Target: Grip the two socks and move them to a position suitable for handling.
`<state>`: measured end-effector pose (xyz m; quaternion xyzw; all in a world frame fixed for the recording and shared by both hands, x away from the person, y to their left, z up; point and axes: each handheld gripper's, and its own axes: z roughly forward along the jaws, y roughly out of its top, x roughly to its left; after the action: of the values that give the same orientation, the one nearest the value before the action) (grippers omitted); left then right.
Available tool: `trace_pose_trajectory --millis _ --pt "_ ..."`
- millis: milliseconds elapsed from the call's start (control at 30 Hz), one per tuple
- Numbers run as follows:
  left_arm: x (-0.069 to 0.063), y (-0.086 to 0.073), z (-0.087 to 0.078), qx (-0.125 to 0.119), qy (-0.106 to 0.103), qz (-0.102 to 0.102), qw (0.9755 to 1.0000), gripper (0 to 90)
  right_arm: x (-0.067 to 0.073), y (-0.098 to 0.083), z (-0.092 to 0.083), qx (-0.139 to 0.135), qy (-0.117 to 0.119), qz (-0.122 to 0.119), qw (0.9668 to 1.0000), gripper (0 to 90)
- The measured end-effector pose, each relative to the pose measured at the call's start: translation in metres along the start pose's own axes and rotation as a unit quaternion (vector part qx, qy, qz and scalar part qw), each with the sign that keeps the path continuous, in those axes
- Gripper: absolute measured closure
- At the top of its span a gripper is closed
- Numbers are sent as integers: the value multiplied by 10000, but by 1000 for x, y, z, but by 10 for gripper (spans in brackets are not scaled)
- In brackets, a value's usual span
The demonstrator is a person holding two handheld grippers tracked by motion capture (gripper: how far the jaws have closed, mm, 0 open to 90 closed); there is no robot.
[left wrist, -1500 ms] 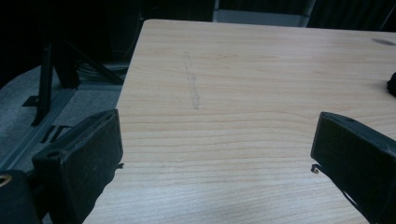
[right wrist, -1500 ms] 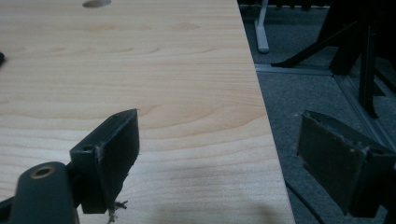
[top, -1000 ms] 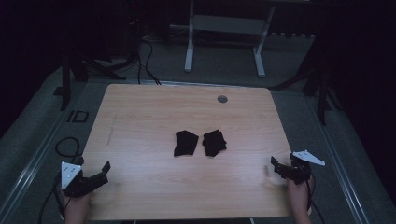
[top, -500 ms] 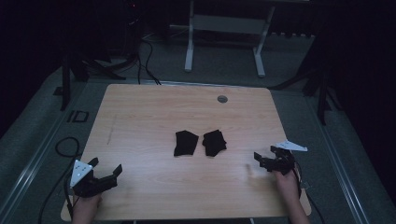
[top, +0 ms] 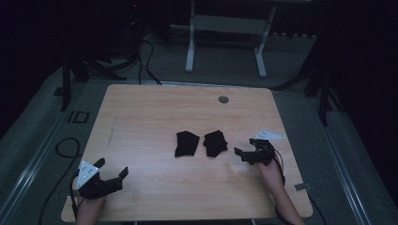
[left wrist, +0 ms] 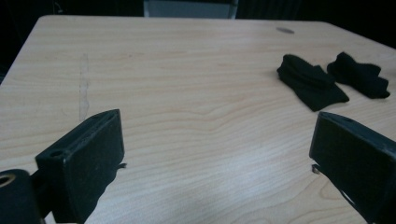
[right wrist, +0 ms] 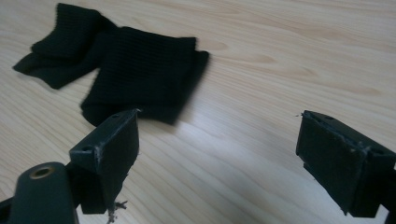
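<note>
Two black folded socks lie side by side at the middle of the wooden table (top: pixel 141 117): the left sock (top: pixel 187 143) and the right sock (top: pixel 215 142). My right gripper (top: pixel 245 148) hovers just right of the right sock, open and holding nothing. In the right gripper view the right sock (right wrist: pixel 144 74) lies just ahead of the open right gripper (right wrist: pixel 219 123), with the left sock (right wrist: pixel 65 42) beyond it. My left gripper (top: pixel 111 167) is near the front left corner, open, far from both socks. The left gripper view shows the open left gripper (left wrist: pixel 217 126), the left sock (left wrist: pixel 310 81) and the right sock (left wrist: pixel 359 79).
A grey round grommet (top: pixel 223 99) is set in the tabletop near the back edge. Cables (top: pixel 145 56) trail on the floor behind the table's left side, and a white desk frame (top: pixel 225 37) stands farther back. The table's front edge is close under both hands.
My right gripper has moved left and forward, from the table's right edge to just beside the right sock. The left gripper has shifted a little to the right along the front edge.
</note>
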<state>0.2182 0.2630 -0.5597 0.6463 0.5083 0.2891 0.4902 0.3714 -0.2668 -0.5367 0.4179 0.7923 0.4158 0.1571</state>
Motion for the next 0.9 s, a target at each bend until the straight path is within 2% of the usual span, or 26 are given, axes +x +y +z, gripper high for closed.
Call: trace_pose_trajectory --millis 100,133,267,367,467,500,633,767,833,867,900 --pt "0 0 1 30 -86 -38 10000 35 6 5 7 18 88 -54 9999 132" --pt "1 0 0 27 -166 -49 9998 35 11 10 12 46 190 -100 9998 131" --pt "1 0 1 107 -150 -80 9998 35 21 20 24 112 276 -273 9992 132" --pt "2 0 1 117 -134 -103 9998 34 26 25 33 141 349 -297 9988 132" --pt "2 0 0 108 -139 -102 9998 34 33 30 43 217 239 -340 9989 132" --pt "2 0 0 115 -141 -93 9998 34 33 30 43 217 239 -340 9989 132" --pt "1 0 1 149 -154 -52 9998 34 40 39 62 389 302 -352 9982 126" --pt "1 0 2 172 -191 -44 9997 35 44 45 73 483 283 -429 9975 165" --pt "1 -1 2 181 -186 -30 9997 34 45 46 79 552 296 -510 9967 267" --pt "1 -1 2 180 -196 -25 9996 34 45 46 79 552 296 -510 9967 267" --pt "1 -1 1 163 -188 -16 9997 34 47 46 85 670 279 -579 9957 269"
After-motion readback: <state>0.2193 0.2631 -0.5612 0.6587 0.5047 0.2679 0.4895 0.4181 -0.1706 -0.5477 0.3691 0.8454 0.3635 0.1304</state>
